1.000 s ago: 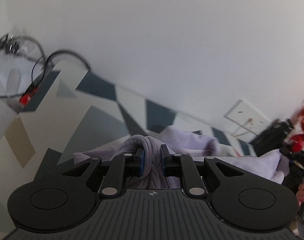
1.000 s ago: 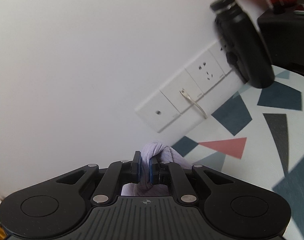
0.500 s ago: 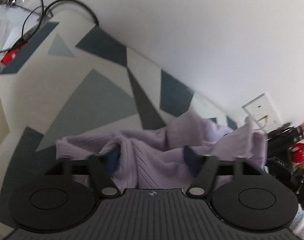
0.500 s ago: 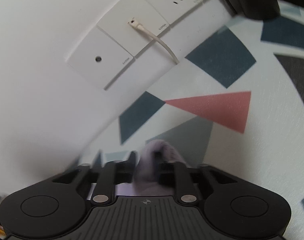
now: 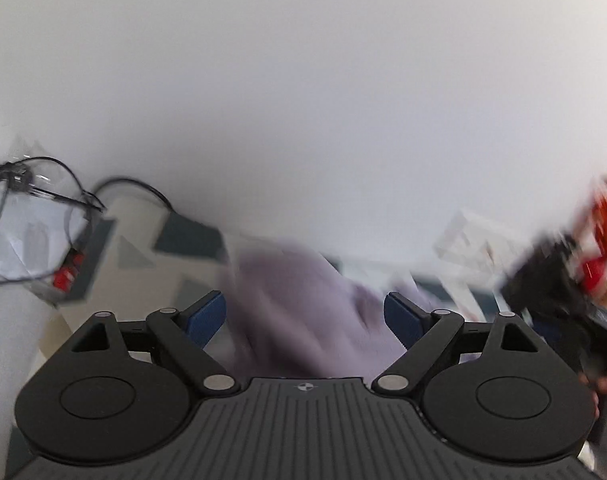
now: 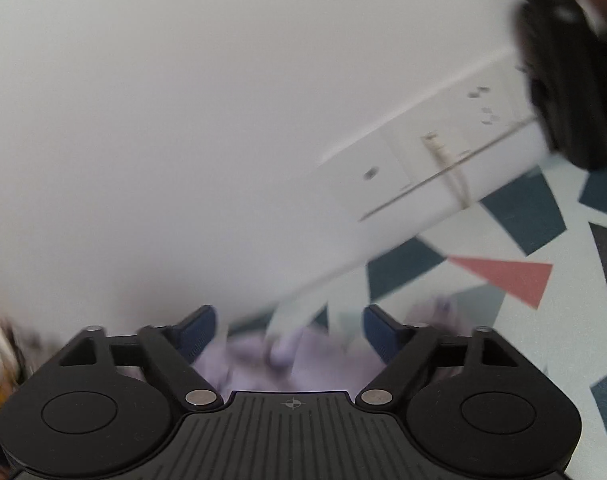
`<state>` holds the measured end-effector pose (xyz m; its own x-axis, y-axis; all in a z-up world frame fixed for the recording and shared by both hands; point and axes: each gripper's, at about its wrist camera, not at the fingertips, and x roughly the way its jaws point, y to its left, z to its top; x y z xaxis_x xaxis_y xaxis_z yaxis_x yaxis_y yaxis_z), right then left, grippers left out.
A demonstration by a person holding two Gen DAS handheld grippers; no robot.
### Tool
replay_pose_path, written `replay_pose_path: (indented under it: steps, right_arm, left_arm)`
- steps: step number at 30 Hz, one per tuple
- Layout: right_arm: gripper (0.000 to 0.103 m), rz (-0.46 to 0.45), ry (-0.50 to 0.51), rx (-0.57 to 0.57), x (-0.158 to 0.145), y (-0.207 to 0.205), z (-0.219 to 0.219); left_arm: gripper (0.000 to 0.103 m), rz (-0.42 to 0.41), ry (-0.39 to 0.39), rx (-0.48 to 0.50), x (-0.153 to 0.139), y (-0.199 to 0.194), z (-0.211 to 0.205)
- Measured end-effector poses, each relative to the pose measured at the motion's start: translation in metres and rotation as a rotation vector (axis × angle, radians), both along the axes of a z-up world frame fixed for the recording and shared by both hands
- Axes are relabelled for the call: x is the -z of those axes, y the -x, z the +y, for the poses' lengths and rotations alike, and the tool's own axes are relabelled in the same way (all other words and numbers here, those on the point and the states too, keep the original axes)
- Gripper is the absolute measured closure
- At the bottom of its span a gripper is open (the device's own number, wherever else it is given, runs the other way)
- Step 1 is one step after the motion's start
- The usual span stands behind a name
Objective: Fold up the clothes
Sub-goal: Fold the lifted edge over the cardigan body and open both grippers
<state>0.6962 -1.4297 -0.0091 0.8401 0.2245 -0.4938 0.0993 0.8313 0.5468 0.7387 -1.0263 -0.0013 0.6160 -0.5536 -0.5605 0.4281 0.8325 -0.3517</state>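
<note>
Lilac garment (image 5: 303, 312) | lies blurred on patterned table (image 6: 543, 320) | left gripper (image 5: 305, 314) jaws opening, cloth unpinched between | right gripper (image 6: 289, 330) jaws opening, cloth beyond, unpinched

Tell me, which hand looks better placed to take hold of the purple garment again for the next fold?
Probably the left. The left tool is opening with a broad bunch of the purple garment ahead between its pads. The right tool, also opening, sees only a low edge of it.
</note>
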Motion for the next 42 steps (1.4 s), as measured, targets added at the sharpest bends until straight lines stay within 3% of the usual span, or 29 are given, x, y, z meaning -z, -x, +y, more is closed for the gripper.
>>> replay_pose_path:
  steps: [3, 5, 7, 13, 15, 18, 20, 22, 25, 33, 39, 42]
  right_arm:
    - [0.016, 0.08, 0.176, -0.13, 0.017, 0.004, 0.051]
    - [0.017, 0.142, 0.262, -0.177, 0.034, 0.002, 0.074]
    - [0.018, 0.186, 0.285, -0.16, 0.045, -0.003, 0.079]
    - [0.018, 0.309, 0.287, -0.129, 0.071, -0.04, 0.066]
    - [0.018, 0.3, 0.313, -0.149, 0.071, -0.06, 0.062]
    - [0.024, 0.224, 0.353, -0.128, 0.056, -0.096, 0.051]
    - [0.028, 0.099, 0.361, -0.042, 0.039, -0.114, 0.039]
    - [0.021, 0.0, 0.349, 0.077, 0.023, -0.124, 0.025]
    - [0.02, -0.005, 0.268, 0.12, 0.012, -0.126, 0.007]
    - [0.018, 0.137, 0.127, 0.133, 0.043, -0.049, -0.007]
    - [0.018, 0.219, 0.11, 0.271, 0.053, 0.019, -0.011]
    - [0.016, 0.235, 0.139, 0.371, 0.05, 0.049, -0.017]
  left_arm:
    - [0.015, 0.074, -0.073, 0.108, 0.03, 0.023, -0.021]
    - [0.015, 0.101, -0.142, 0.131, 0.05, 0.023, -0.035]
    - [0.015, 0.122, -0.198, 0.138, 0.067, 0.02, -0.048]
    - [0.015, 0.259, -0.177, 0.06, 0.096, -0.033, -0.064]
    - [0.015, 0.267, -0.176, 0.057, 0.097, -0.052, -0.071]
    - [0.015, 0.178, -0.186, 0.012, 0.086, -0.082, -0.078]
    - [0.015, 0.086, -0.155, -0.076, 0.071, -0.096, -0.074]
    - [0.015, 0.051, -0.118, -0.15, 0.058, -0.103, -0.064]
    - [0.015, 0.061, -0.076, -0.202, 0.048, -0.105, -0.045]
    - [0.014, 0.234, -0.171, -0.14, 0.07, -0.043, 0.013]
    - [0.015, 0.322, -0.161, -0.123, 0.094, -0.005, 0.042]
    - [0.04, 0.369, -0.085, -0.12, 0.099, 0.007, 0.05]
